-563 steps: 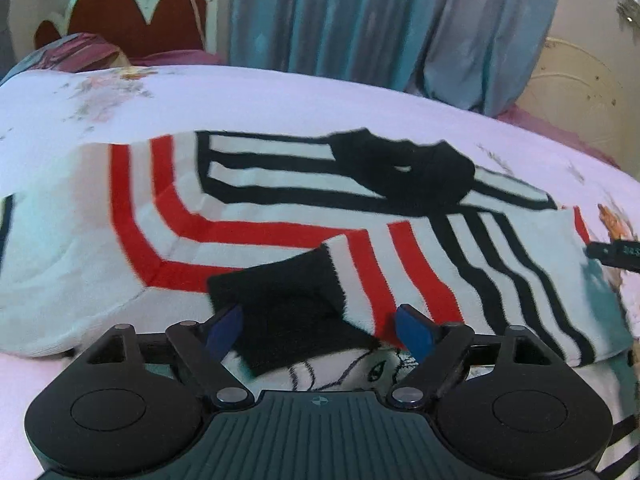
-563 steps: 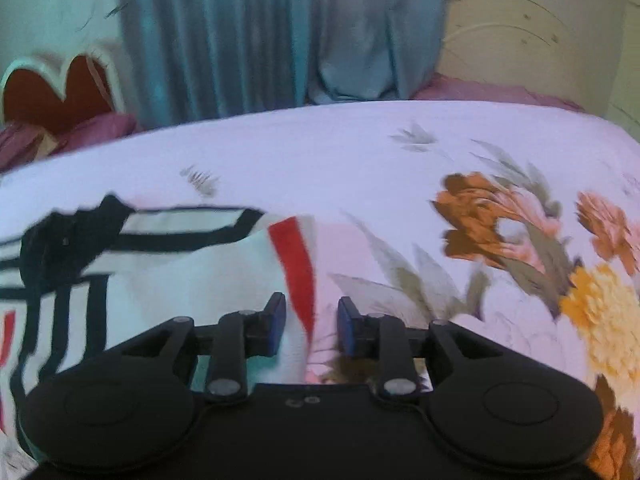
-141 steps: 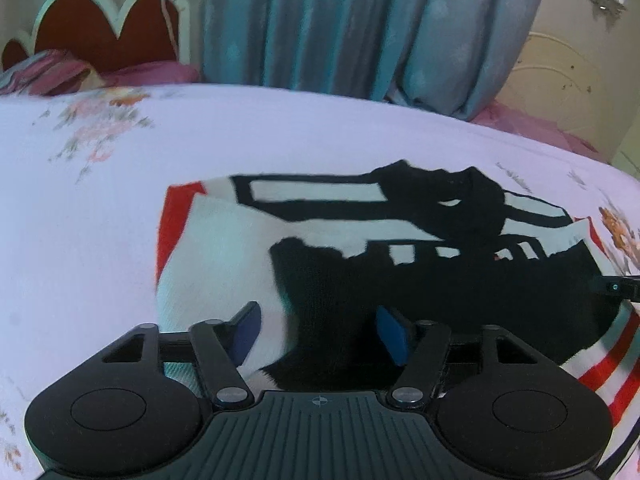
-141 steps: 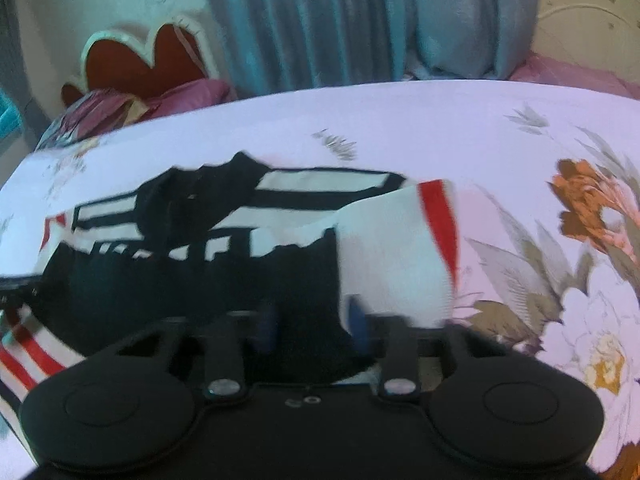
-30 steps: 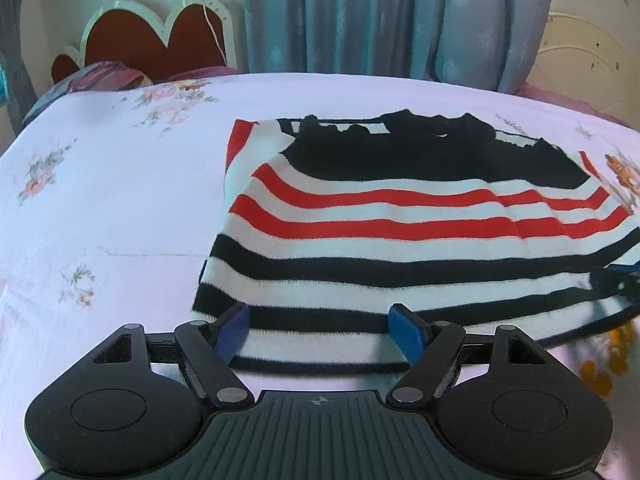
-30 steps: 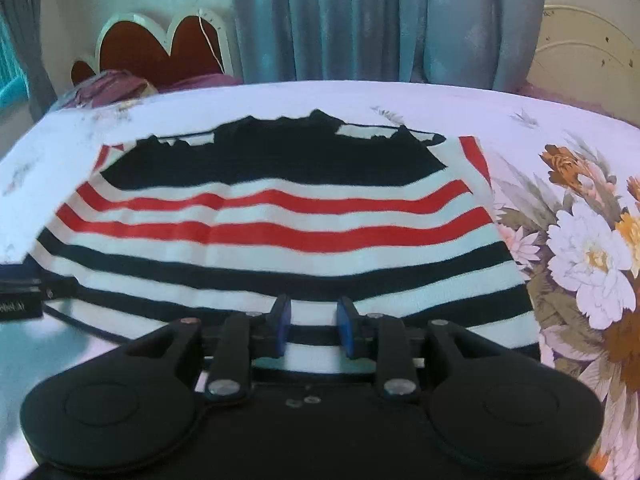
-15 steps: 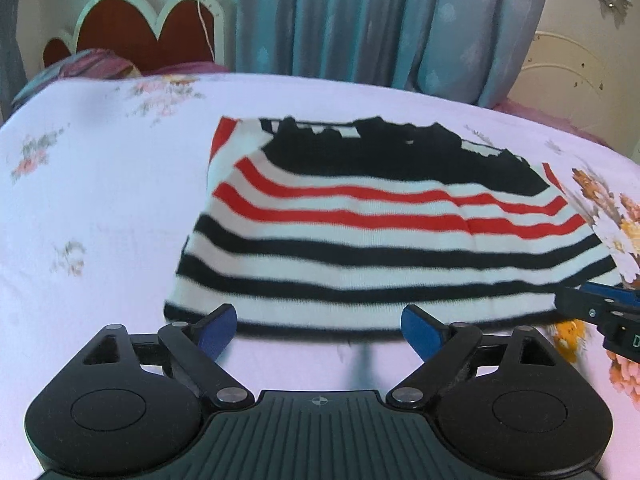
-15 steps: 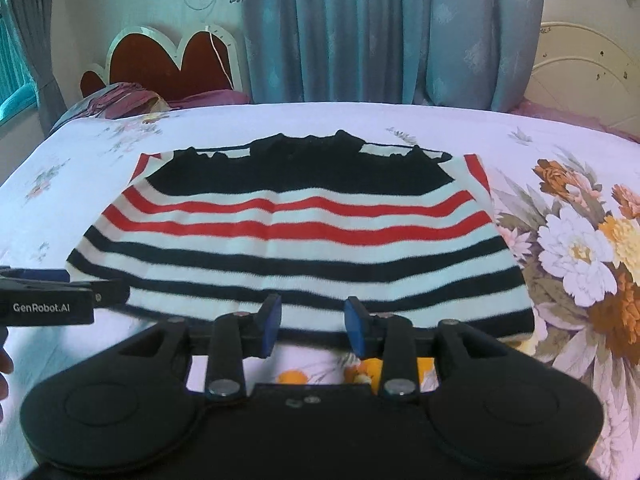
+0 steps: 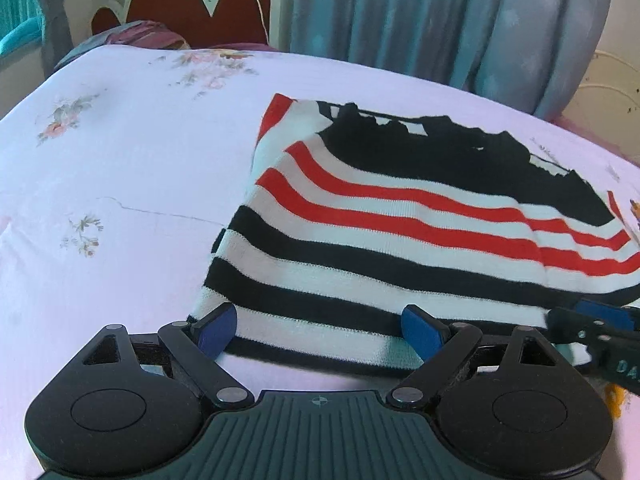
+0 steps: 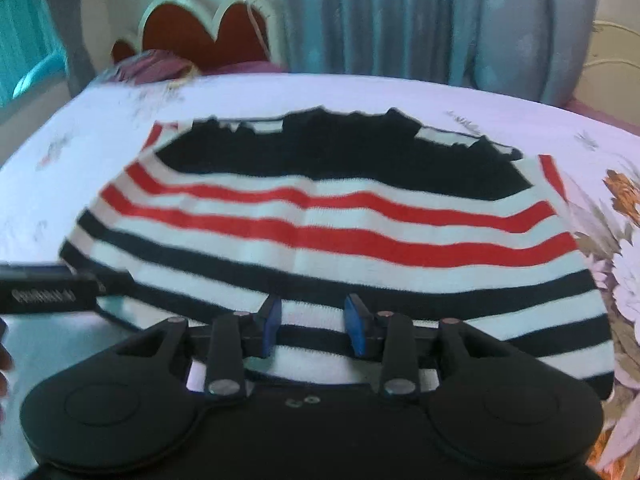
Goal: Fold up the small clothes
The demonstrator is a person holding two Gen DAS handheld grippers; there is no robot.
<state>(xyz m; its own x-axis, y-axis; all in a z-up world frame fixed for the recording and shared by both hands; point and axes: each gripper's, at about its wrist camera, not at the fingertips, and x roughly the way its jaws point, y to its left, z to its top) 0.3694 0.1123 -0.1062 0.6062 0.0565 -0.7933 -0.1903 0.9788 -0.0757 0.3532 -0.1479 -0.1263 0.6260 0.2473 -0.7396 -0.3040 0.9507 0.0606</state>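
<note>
Striped red, black and white knit sweater: folded flat on floral bed; further halving possibly outstanding. Left claw spread, right claw parted; neither pinching.

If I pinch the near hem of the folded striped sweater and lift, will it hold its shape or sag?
The sweater looks like soft knit lying limp in stacked layers on the bed, so it will probably sag and the fold may open. It seems light. The knit ribs should grip the pads, so slipping is unlikely. Both the left gripper and right gripper stand open at the hem.
</note>
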